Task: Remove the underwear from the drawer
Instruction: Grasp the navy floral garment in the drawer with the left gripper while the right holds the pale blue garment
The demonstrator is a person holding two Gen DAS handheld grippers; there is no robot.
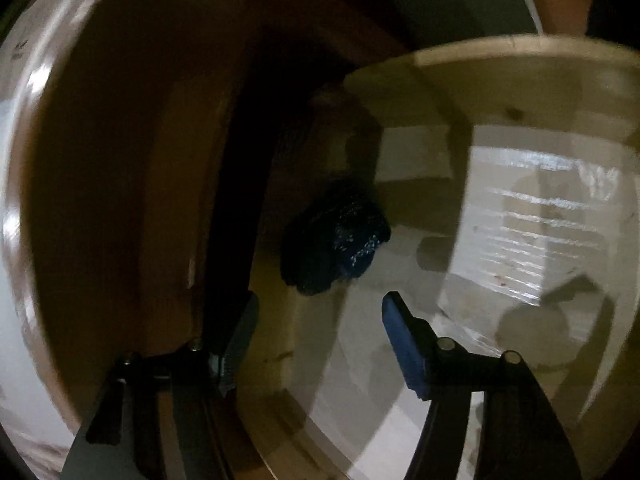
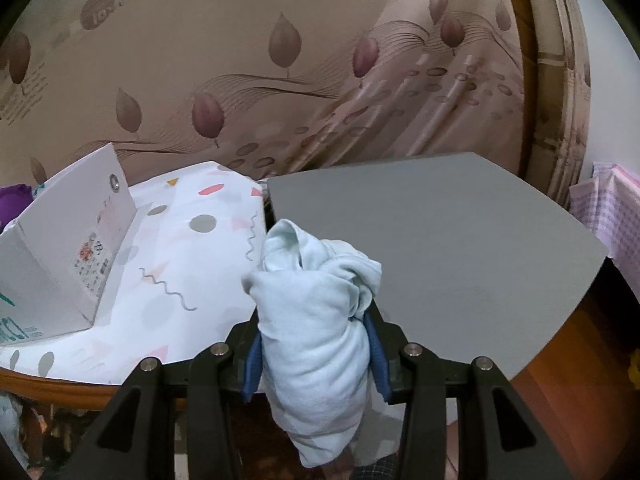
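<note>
right gripper [image 2: 316, 360] is clamped on soft pale blue underwear [image 2: 316, 320] over a flat grey board [image 2: 460, 248], while left gripper [image 1: 320, 344] hangs open above a blurry dark bundle [image 1: 336, 240] in the dim wooden drawer [image 1: 480, 92].

Pale blue underwear [image 2: 316, 332], dark blue bundle [image 1: 336, 248], grey board [image 2: 460, 256]

1. The left gripper [image 1: 316, 324] has matte black angular finger arms with long slotted cut-outs, silver round-headed pivot screws, one blue rubbery pad and one darker ribbed pad
2. The right gripper [image 2: 316, 354] has the same black linkage, four silver round-headed pivot screws in a row, and blue pads [image 2: 251, 364] lining both fingers
</note>
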